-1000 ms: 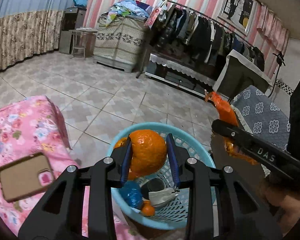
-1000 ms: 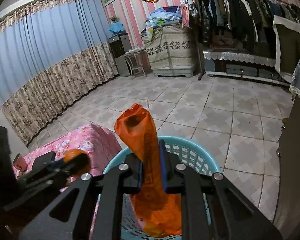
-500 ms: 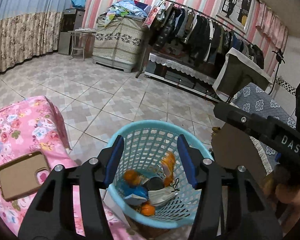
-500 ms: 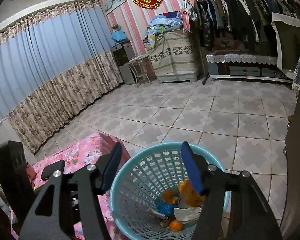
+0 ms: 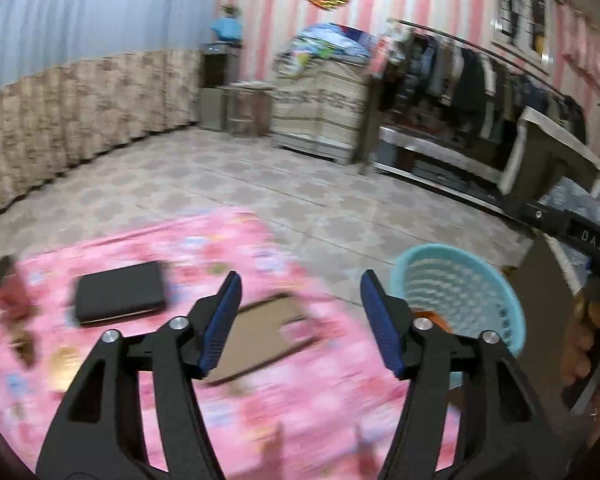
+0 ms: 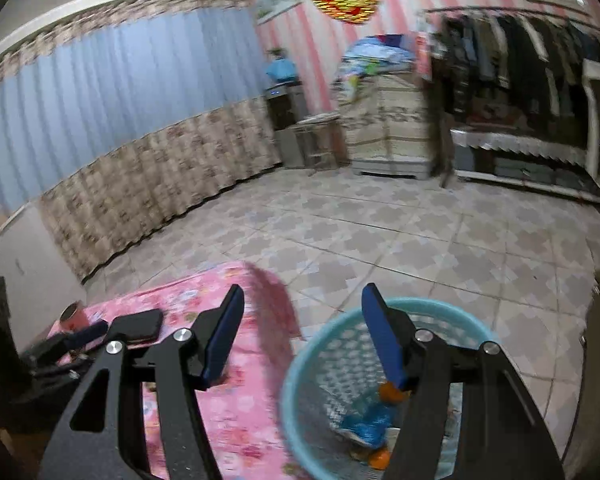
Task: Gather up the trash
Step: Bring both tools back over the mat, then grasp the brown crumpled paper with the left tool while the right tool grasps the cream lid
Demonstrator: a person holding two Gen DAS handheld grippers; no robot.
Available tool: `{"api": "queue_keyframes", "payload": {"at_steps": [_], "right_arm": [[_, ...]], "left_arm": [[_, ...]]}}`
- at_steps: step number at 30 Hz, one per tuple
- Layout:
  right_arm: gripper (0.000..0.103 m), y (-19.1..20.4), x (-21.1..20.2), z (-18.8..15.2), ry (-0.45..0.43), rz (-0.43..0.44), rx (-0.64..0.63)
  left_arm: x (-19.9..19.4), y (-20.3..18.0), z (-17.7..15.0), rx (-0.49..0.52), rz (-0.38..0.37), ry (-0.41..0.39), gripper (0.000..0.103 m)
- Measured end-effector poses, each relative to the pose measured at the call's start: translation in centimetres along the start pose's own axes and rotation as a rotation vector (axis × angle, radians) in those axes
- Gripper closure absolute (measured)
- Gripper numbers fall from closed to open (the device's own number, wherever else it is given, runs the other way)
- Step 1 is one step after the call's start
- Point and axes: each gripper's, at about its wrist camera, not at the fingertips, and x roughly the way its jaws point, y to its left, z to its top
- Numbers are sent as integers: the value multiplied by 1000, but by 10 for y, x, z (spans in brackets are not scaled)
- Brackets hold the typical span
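Observation:
A light blue mesh basket (image 5: 460, 280) stands on the floor beside the pink flowered table (image 5: 260, 408). In the right wrist view the basket (image 6: 296, 380) holds an orange peel (image 6: 392, 390), a blue bag (image 6: 370, 420) and an orange (image 6: 380, 458). My left gripper (image 5: 300, 276) hangs over the pink cloth, its jaws opening with nothing between them. My right gripper (image 6: 303, 288) stands open and empty above the basket's left rim. A small blurred yellowish scrap (image 5: 62, 360) lies on the cloth at the left.
On the pink cloth lie a black wallet-like case (image 5: 120, 292), a brown phone case (image 5: 260, 332) and a red cup (image 5: 4, 292). A hand (image 5: 588, 340) on the right gripper shows at the right. Beyond is tiled floor (image 6: 420, 240), a clothes rack and curtains.
Both grippers let go of the orange and the orange bag, which now lie in the basket. Both have swung left towards the pink table, the left one further.

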Motion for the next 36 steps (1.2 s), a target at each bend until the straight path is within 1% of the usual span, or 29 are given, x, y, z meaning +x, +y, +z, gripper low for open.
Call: {"api": "queue_keyframes", "payload": {"at_steps": [1,2,3,4,5,6,8,10,11,12,13,14,15,16,17,18,19,20,22,24,26,29,33,36], "right_arm": [[42,14,5,-1,6,21,-16],[42,30,11,-4,13,45,-32],[40,51,18,-8,18,83,-55],[34,72,25,-12,23,116,-79],[31,84,28,-14,25,129,-92],[30,105,34,-19,26,152,-112],[27,140,43,-32,38,207,-136],[23,169,51,-48,54,257,-153],[23,182,58,-56,76,263,-164],[23,195,63,-64,102,264,-183],[23,207,68,-69,125,265,-205],[23,219,73,-75,144,266,-228],[23,233,79,-83,167,270,-254],[21,244,83,-88,183,275,-271],[21,255,87,-95,205,277,-293],[20,262,90,-99,221,268,-308],[20,269,94,-103,236,258,-321],[20,278,98,-108,253,259,-324],[20,288,108,-110,280,270,-301],[20,300,119,-116,301,278,-288],[20,316,131,-127,325,272,-306],[20,337,146,-141,353,259,-352],[20,357,168,-156,401,254,-374],[20,370,180,-164,437,260,-397]], "left_arm": [[-12,17,-3,-10,30,-4,35],[-26,41,-11,-22,76,-13,35],[-35,56,-15,-29,108,-17,35],[-46,78,-22,-42,152,-15,34],[-53,93,-26,-56,178,-15,34],[-63,118,-33,-87,214,-19,34],[-77,160,-45,-151,253,-18,30],[-87,207,-61,-258,243,6,28],[-90,219,-64,-278,240,21,28],[-96,234,-69,-274,265,27,28],[-99,242,-73,-261,302,25,23],[-101,252,-76,-250,351,41,22],[-102,260,-79,-257,366,57,21],[-103,267,-79,-278,362,58,21],[-106,274,-82,-312,346,49,20],[-108,281,-83,-356,317,36,16],[-108,285,-84,-386,301,27,14],[-106,288,-85,-395,298,30,14],[-98,287,-87,-379,319,48,14],[-87,290,-94,-358,326,88,13],[-77,292,-101,-350,313,129,11],[-65,300,-106,-341,351,159,11],[-60,317,-110,-398,361,160,11],[-60,319,-109,-376,393,165,11]]}}
